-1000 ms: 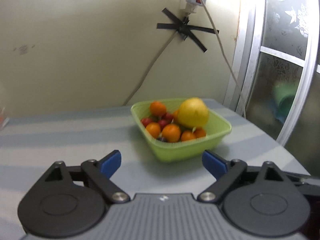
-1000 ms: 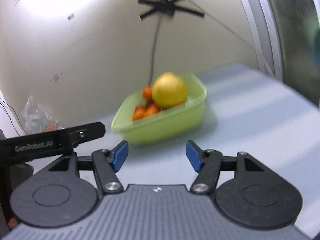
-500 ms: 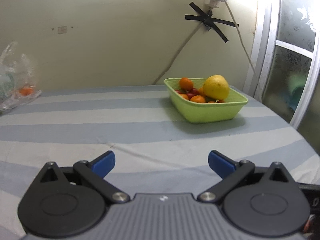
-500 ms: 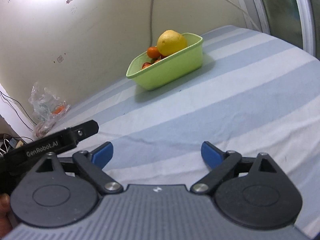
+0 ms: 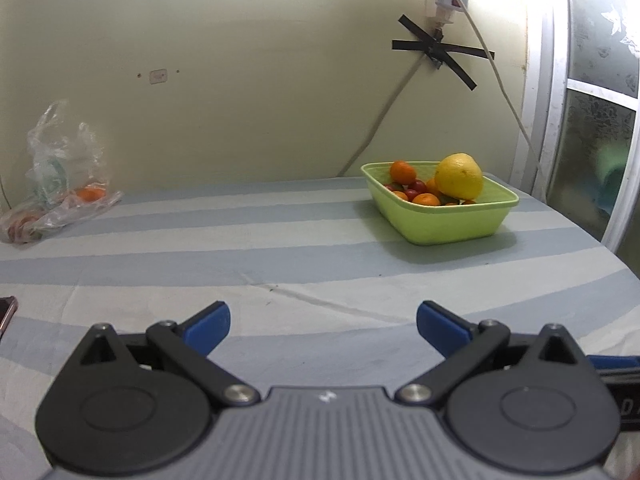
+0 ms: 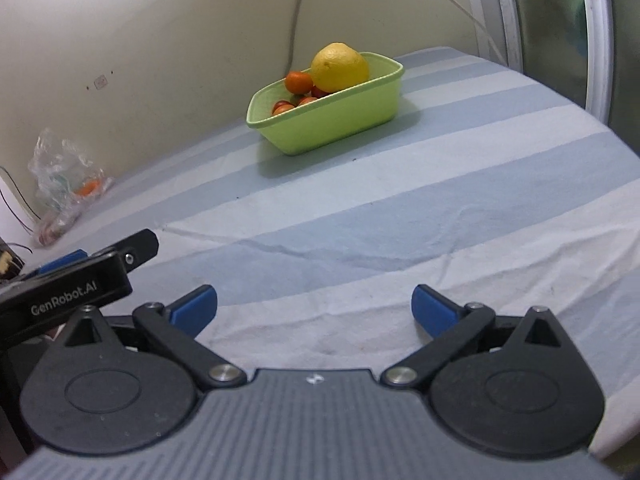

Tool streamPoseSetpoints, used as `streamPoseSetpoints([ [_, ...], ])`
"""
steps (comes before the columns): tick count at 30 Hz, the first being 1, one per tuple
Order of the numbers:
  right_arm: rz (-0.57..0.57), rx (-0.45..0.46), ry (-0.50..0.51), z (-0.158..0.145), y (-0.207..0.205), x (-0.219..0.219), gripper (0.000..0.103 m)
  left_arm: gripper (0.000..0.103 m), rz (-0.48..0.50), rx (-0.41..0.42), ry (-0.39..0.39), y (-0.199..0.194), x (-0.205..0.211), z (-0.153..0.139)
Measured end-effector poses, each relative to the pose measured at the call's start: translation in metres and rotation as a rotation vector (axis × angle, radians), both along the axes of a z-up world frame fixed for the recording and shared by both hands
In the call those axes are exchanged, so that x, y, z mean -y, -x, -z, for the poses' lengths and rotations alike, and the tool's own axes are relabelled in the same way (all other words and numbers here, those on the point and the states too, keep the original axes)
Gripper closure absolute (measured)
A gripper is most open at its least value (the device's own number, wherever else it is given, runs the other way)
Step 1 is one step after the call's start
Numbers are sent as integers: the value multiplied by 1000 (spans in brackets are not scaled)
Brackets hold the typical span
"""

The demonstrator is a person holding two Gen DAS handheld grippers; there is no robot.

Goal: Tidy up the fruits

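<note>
Now both grippers — left (image 5: 322, 326), right (image 6: 314, 308) — spread empty; green basket (image 5: 448, 226) farther off.

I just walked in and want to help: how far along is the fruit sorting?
Done: the green basket already holds the big yellow citrus and small oranges. In hand: nothing; the left hand-held gripper and right hand-held gripper are both open and empty. Possibly left: an orange fruit inside the plastic bag by the wall.

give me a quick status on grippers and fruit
Left gripper and right gripper open, empty. Fruit piled in green bowl across the cloth. Nothing between.
</note>
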State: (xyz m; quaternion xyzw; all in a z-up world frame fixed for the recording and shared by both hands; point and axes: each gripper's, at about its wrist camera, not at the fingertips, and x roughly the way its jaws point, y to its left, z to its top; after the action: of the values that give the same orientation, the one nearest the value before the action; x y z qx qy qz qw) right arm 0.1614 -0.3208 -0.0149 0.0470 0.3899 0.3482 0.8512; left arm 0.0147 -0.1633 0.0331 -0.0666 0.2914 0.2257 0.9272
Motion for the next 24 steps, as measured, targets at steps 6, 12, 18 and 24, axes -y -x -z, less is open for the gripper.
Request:
streamPoseSetpoints([
  [6,-5,56,12,-7,11,1,0,0,-15,6,-35,6,4,-2],
  [12,2,97,23,-13,22,3,0,0,-24,31,-73,17,10,-8],
  [18,10,168,39,-23,41,9,0,0,-37,50,-125,33,17,-15],
  [24,0,218,46,-27,61,11,0,0,-44,49,-96,50,17,-19],
])
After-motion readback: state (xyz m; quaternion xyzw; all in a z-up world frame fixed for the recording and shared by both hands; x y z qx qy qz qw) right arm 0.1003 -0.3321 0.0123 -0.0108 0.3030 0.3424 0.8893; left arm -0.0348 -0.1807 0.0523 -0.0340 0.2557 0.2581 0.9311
